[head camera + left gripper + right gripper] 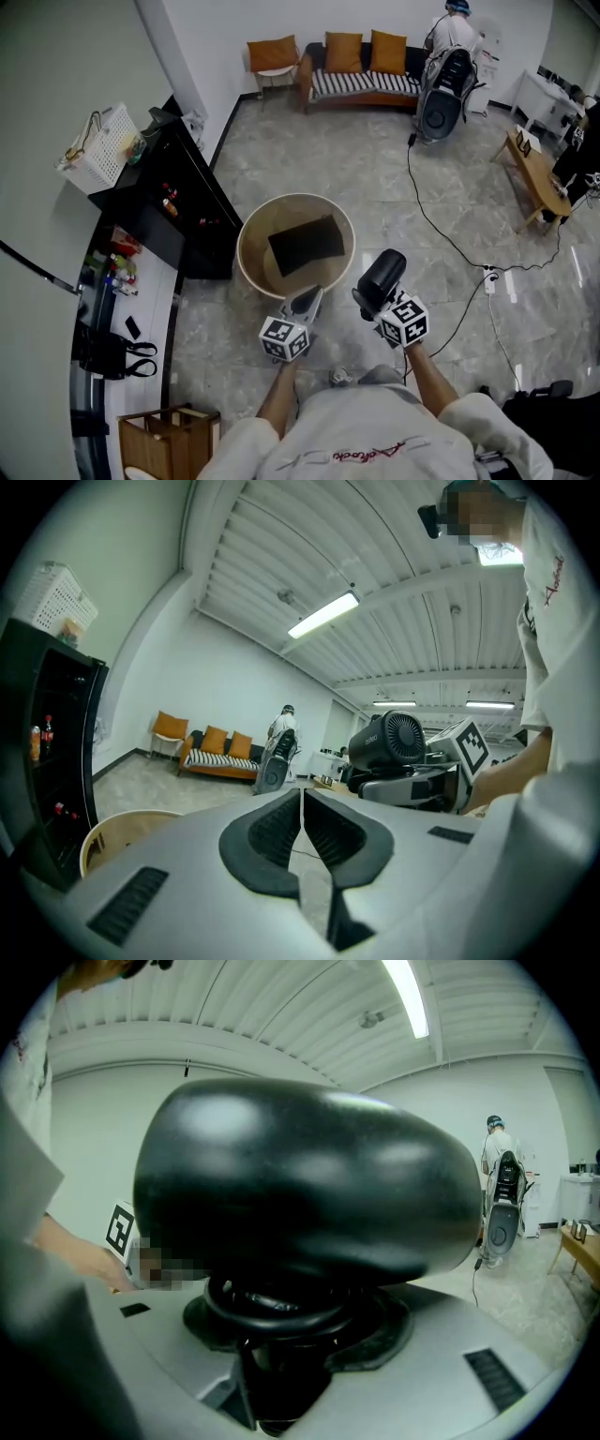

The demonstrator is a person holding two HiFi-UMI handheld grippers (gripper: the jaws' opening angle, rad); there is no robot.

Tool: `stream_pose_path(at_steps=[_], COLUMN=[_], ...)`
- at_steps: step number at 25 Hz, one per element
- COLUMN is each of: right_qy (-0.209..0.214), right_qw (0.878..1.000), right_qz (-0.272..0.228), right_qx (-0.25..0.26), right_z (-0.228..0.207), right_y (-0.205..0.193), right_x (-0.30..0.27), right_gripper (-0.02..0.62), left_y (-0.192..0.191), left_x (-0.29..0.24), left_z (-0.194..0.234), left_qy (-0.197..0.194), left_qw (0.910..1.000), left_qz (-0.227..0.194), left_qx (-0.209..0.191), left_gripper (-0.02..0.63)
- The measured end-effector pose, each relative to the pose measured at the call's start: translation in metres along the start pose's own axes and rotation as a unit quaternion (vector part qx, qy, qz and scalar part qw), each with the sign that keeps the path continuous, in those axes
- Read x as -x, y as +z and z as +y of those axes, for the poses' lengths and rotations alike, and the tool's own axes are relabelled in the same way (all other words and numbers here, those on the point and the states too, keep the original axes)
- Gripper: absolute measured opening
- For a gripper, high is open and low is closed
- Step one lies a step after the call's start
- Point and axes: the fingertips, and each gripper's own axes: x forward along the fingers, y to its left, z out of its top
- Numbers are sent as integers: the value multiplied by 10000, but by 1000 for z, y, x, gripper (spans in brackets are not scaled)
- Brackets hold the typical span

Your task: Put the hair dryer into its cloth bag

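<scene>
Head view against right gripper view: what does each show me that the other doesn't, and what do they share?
Only the head view: the round table with the dark cloth bag lying flat on it, and the black shelf at the left.

Only the right gripper view: the right gripper close up, its jaws closed on the handle under the hair dryer.

Both: the hair dryer's black body, the left gripper (in the right gripper view only its marker cube), and a person at the far end of the room.
</scene>
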Motion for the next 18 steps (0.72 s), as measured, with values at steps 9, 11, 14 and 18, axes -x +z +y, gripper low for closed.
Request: stream_pose_path(at_steps=[9,11,14,18], right_qy=[-77,-100,-125,-136], right_qw=[9999,9999,9999,9998], right_qz=[76,55,35,38], right_qx=[-64,-58,-54,-136], right_z=[-6,-9,-12,-18], right_y=[-6,-4,-4,-8], right_x=[-6,-6,-9,-18], right_gripper=[225,225,225,225], left_y=[-5,-5,-6,-7], left_x=[-4,-5,-10,-18], left_z=[8,6,7,14], left_qy=[-56,-106,-151,-172], left_qw=[9999,9999,9997,9996], left_qz=[86,110,172,217], left_qx=[77,31,-40,-75], left_gripper=[40,40,40,40])
